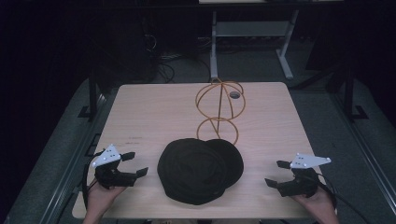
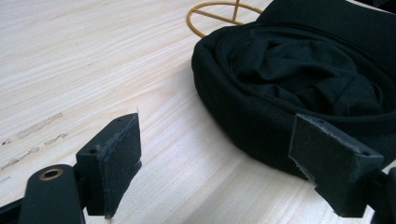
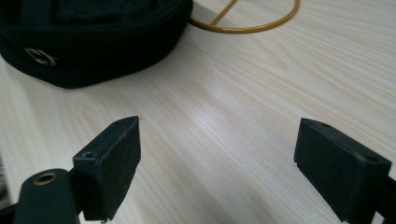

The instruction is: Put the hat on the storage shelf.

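Cap, black, upside down at near-centre of tabletop, just in front of wire stand. Left tool & right tool both wide open, empty, flanking it. Risk: soft fabric collapses w/ one-sided pinch; brim may snag stand base, tipping it.

Dim in the high view: table lit from above, dark all around beyond its far edge and both side edges. Soft, slightly grainy, with faint shadow under the black cap near the front edge. Brighter and even in the 2 gripper views, pale wood grain sharp at mid-distance, mild sheen on the table in the right gripper view. Cap folds nearly lost in blackness; nearest jaw parts slightly blurred.
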Tool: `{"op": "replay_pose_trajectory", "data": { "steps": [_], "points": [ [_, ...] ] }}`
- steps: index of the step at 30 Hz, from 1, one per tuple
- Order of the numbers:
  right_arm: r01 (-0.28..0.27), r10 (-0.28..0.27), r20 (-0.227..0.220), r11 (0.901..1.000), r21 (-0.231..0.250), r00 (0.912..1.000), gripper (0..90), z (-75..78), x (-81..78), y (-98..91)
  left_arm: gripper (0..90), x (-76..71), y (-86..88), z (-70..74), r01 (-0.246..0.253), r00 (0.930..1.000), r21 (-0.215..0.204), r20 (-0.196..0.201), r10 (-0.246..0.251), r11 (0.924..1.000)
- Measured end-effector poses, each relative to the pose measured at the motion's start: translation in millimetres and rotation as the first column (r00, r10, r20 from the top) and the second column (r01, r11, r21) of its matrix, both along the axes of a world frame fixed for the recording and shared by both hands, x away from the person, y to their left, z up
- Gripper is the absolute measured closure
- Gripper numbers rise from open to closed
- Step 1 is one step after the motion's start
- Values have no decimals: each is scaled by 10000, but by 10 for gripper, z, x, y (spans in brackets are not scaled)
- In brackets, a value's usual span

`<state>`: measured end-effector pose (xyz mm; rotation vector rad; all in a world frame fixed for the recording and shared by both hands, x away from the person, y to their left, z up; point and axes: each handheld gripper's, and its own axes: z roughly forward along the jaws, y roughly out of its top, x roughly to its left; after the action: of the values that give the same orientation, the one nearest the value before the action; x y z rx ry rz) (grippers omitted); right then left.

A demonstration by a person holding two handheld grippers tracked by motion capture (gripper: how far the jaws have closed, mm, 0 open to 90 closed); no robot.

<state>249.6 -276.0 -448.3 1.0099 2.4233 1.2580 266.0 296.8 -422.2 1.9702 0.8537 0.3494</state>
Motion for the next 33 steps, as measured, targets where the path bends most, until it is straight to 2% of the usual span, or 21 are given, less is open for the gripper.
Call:
{"op": "replay_pose_trajectory", "data": {
  "steps": [4,8,9,13,19,25,33],
  "points": [
    [56,-55,-160,10000,56,9999,144,44,-4,20,160,10,10,-4,-54,10000,54,-51,54,10000],
    [-122,122,20,9999,53,9999,144,132,-29,64,160,12,33,0,-12,10000,47,-65,12,10000],
    [-236,235,31,9996,145,9997,144,183,-44,95,160,8,41,-5,-32,10000,-98,-89,31,9999],
    [-459,456,216,9989,119,9987,145,286,-61,163,160,0,49,-16,-7,9999,-5,-169,7,10000],
    [-743,740,240,9972,83,9970,145,380,-65,270,161,7,43,-20,-11,9998,-69,-220,10,10000],
    [-1219,1220,366,9925,-67,9919,145,458,-85,409,161,21,60,-38,-31,9994,-193,-350,24,9998],
    [-2113,2124,316,9768,-351,9767,149,546,-108,716,160,21,87,-42,-99,9993,-273,-355,89,9996]
  ]
}}
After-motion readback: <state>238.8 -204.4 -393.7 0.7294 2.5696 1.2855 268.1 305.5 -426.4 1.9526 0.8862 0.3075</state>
